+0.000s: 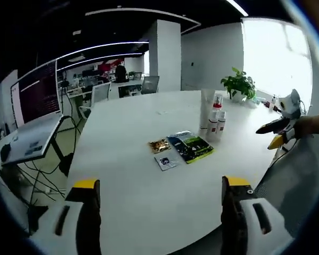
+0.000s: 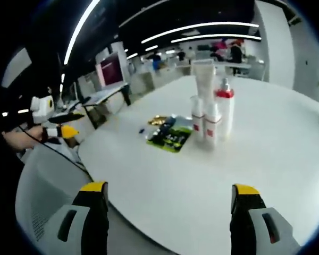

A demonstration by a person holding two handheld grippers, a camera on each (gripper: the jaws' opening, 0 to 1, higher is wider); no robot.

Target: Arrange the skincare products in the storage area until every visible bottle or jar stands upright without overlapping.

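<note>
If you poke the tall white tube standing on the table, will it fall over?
Probably, yes. The tall white tube stands upright and is narrow for its height, so a push near the top would likely tip it. It stands close to the small bottles, so it might knock them over too. It looks like light plastic.

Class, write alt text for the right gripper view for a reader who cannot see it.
A cluster of white skincare bottles stands upright on a round white table, beside flat sachets. The right gripper hovers open at the near edge, holding nothing, with the left gripper at far left.
</note>
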